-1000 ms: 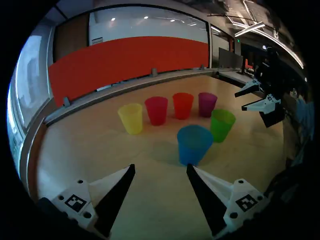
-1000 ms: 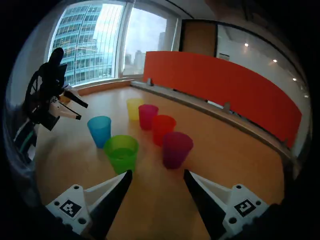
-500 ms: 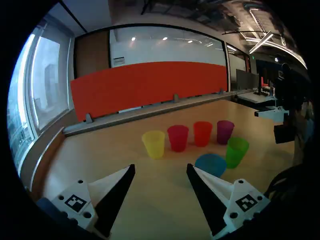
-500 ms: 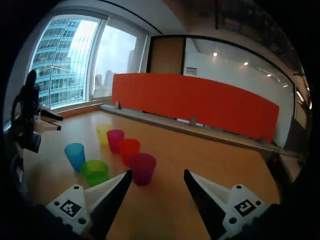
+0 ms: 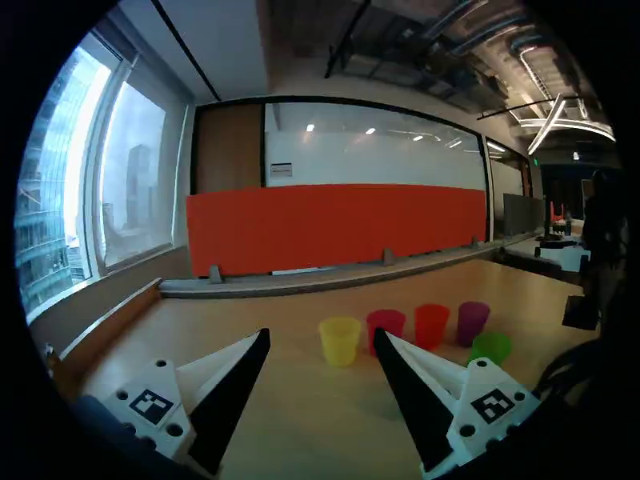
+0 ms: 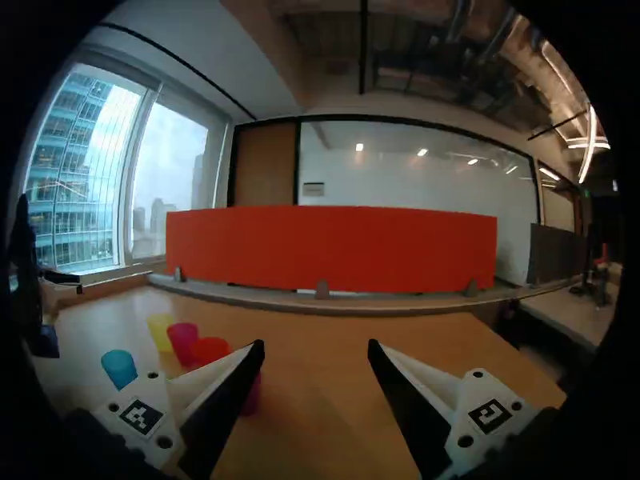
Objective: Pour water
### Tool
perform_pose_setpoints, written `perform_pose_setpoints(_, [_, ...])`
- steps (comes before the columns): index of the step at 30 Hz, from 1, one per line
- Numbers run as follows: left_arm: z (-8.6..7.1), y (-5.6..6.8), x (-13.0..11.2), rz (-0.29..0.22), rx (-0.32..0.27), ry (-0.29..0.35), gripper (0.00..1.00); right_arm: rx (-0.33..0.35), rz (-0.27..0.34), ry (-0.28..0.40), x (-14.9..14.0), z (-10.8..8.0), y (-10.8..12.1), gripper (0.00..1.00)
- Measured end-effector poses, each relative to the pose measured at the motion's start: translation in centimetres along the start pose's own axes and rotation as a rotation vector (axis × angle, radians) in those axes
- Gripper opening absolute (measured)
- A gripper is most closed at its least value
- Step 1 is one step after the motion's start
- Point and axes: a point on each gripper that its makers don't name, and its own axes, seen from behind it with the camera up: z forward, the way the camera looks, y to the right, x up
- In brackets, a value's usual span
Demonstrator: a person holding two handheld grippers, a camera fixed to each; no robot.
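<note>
A: Five cups show in the left gripper view. Where are they against the jaws?

B: Low in the frame, on the wooden table [image 5: 304, 416]. The left gripper [image 5: 320, 334] has its jaws spread wide and holds nothing. The yellow cup [image 5: 340, 342] stands in the gap, beyond the tips, nearer the finger at lower right. The pink cup [image 5: 386, 322] peeks over that finger's tip. The red cup [image 5: 432, 324] and purple cup [image 5: 473, 320] carry the row on to the right. The green cup [image 5: 490, 346] sits just below the purple one. No cup touches the jaws.

A: And in the right gripper view?

B: The right gripper [image 6: 314, 346] is also spread open and empty. The cups lie at lower left, outside the gap. The blue cup [image 6: 120, 368] is farthest left, then yellow, pink and red run in toward the lower-left finger, which covers part of the red one. A sliver of the purple cup shows at that finger's inner edge. Bare table lies between the jaws.

A: Is there water?

B: I cannot tell. An orange partition [image 6: 328, 244] crosses the middle, with windows [image 6: 80, 184] at upper left.
</note>
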Motion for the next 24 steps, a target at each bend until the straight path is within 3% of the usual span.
perform_pose_setpoints(5, [-0.5,-1.4,1.3,-0.024,0.071,0.066,0.96,-0.070,-0.014,0.049,1.2,-0.4,1.2,1.00])
perform_pose_setpoints(14, [-0.8,-2.0,2.2,-0.038,0.120,0.125,0.96,-0.143,0.001,0.109,2.1,-1.0,2.0,1.00])
perform_pose_setpoints(24, [-0.4,-2.6,2.3,-0.042,0.153,0.145,0.96,-0.154,0.051,0.130,2.7,-1.6,2.0,1.00])
